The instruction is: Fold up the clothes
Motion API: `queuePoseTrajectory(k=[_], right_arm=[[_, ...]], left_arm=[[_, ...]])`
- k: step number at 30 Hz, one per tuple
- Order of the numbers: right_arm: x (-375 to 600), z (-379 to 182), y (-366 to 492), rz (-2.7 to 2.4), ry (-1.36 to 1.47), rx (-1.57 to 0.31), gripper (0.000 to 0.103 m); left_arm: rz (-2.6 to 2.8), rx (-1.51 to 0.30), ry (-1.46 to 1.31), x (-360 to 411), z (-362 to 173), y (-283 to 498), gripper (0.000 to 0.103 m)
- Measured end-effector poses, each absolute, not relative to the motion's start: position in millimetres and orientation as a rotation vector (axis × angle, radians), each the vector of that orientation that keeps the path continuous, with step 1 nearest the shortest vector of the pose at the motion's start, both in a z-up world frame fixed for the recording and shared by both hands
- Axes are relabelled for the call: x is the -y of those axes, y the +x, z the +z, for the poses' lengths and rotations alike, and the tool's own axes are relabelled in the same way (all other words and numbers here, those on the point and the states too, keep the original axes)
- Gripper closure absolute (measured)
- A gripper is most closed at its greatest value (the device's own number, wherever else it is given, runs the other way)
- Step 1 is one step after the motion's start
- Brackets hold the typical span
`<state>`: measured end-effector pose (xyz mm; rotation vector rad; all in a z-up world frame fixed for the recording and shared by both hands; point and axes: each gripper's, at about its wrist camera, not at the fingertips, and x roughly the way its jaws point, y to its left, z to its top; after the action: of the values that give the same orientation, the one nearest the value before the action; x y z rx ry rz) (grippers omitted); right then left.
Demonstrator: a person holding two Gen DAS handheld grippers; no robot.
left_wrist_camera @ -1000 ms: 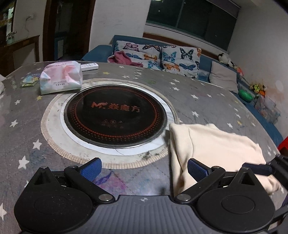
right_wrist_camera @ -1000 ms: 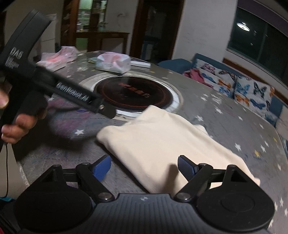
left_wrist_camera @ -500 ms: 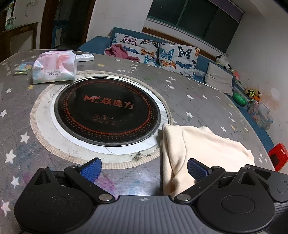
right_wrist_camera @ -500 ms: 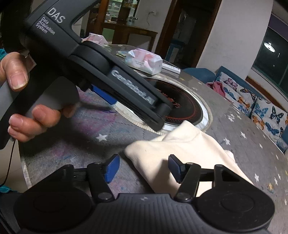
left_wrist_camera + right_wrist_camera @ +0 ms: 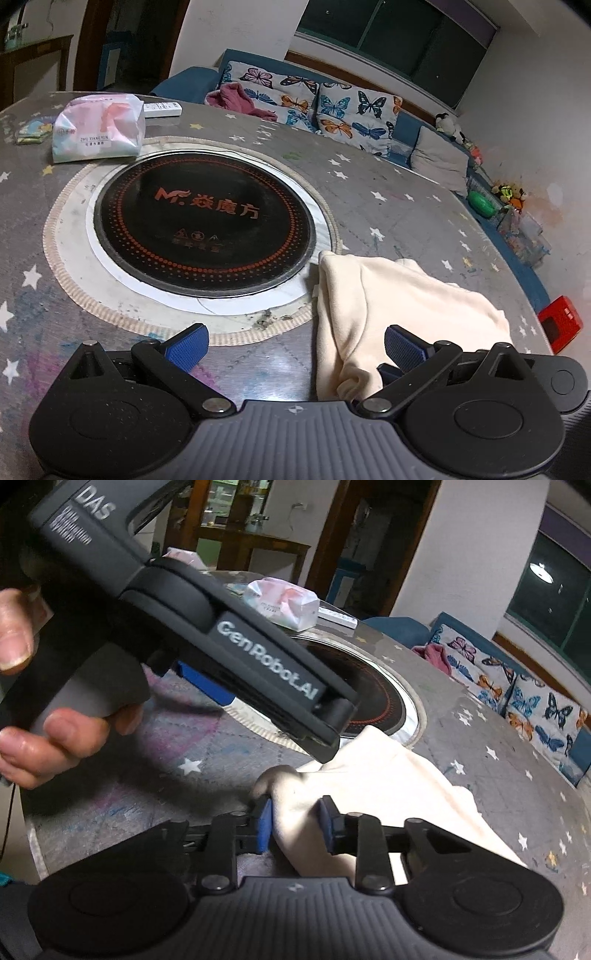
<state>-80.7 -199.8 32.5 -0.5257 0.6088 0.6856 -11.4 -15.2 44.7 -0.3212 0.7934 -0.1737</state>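
Observation:
A folded cream garment [image 5: 399,299] lies on the grey starred table, right of the round black cooktop [image 5: 203,221]. My left gripper [image 5: 295,345] is open, hovering low over the table with its right finger over the garment's near left edge. In the right wrist view my right gripper [image 5: 295,823] is closed on a bunched near corner of the cream garment [image 5: 388,771], with cloth pinched between the blue pads. The left gripper's black body [image 5: 229,646] and the hand holding it cross above the garment in that view.
A pink-and-white tissue pack [image 5: 98,127] and a white remote [image 5: 162,108] sit at the far left of the table. A sofa with butterfly cushions [image 5: 332,107] stands behind it. A red box [image 5: 559,326] is on the floor at right.
My right gripper moved forward and closed its jaws on the garment's near corner, bunching it. My left gripper shifted slightly and stays open.

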Motion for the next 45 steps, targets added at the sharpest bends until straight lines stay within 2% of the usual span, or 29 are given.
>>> queuePoseTrajectory(k=[4,16,22,27,32,36,40,43,45], right_arm=[[208.8,38.7,-75.0,0.681,-0.459,-0.621,0.089],[251.1,65.1,-56.6,0.687,-0.186,-0.648,0.092],[263.1,67.8,-52.7,0.688,-0.127,-0.649,0.093],[263.2,66.7,-52.8,0.697,-0.112,-0.648,0.094],[262.2,65.2,-56.5,0.710,-0.114,-0.648,0.094],[260.4,64.6,-63.6,0.730,-0.123,-0.647,0.094],[256.8,60.0,-69.6,0.736,-0.148,-0.650,0.094],[256.1,58.5,-69.2,0.732,-0.154,-0.654,0.092],[260.8,59.5,-68.6,0.722,-0.139,-0.654,0.091]], left_arm=[[-0.201,-0.801,-0.391,10.5,44.8,-9.4,0.001],[-0.255,-0.843,-0.606,7.1,37.1,3.1,0.003],[-0.273,-0.871,-0.722,12.5,27.9,12.3,0.010],[-0.297,-0.887,-0.806,18.2,20.1,18.8,0.024],[-0.305,-0.902,-0.846,21.1,11.8,23.1,0.047],[-0.292,-0.904,-0.874,16.8,6.8,23.5,0.058],[-0.278,-0.907,-0.881,13.2,2.2,23.2,0.079],[-0.274,-0.907,-0.871,11.6,-0.9,23.1,0.085],[-0.275,-0.904,-0.862,12.3,-0.9,23.4,0.086]])
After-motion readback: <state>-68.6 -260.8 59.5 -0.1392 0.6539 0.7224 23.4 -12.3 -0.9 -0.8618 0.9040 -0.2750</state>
